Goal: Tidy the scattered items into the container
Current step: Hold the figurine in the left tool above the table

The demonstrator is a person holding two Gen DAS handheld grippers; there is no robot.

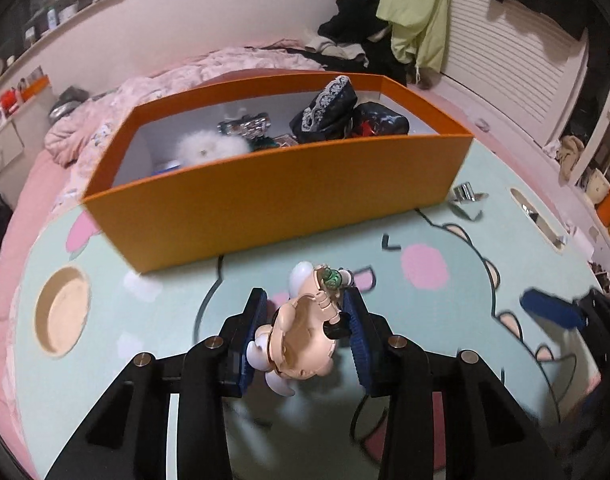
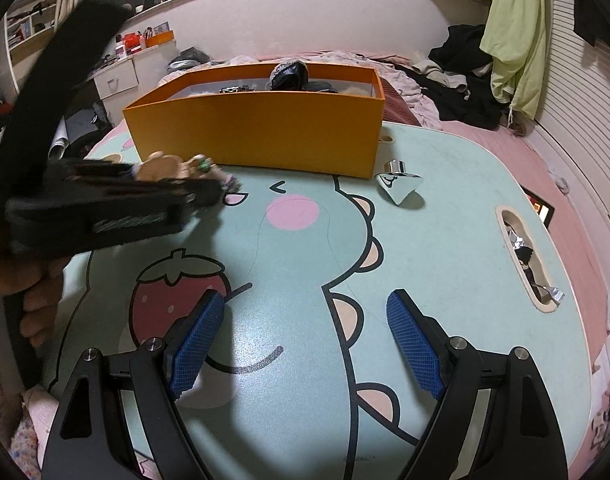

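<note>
Toy (image 1: 305, 332): a small peach-coloured figure with white rounded parts and a green, glassy bit at its top end; lower centre of the left wrist view, lying on the surface (image 1: 445, 360).
Left hand-held gripper (image 1: 307, 334): narrowed round the toy, blue pads against its two sides; in the right wrist view it (image 2: 209, 192) shows blurred at centre left, with the toy (image 2: 161, 166) at its tip.
Right hand-held gripper (image 2: 305, 340): jaws wide apart, nothing between them, over the surface at the lower centre of its own view.
Box (image 1: 289, 196): orange, open-topped, white inside, upper centre of both views, just beyond the toy; a white fluffy item (image 1: 209, 148), dark pouches (image 1: 329, 112) and a shiny metal piece (image 1: 245, 126) lie in it.
Metal cone (image 2: 399, 184): mirror-bright, on the surface just right of the box's near corner.
Surface print: mint green, cartoon dinosaur, pink cheek, strawberry (image 2: 177, 292).
Writing: none readable.
</note>
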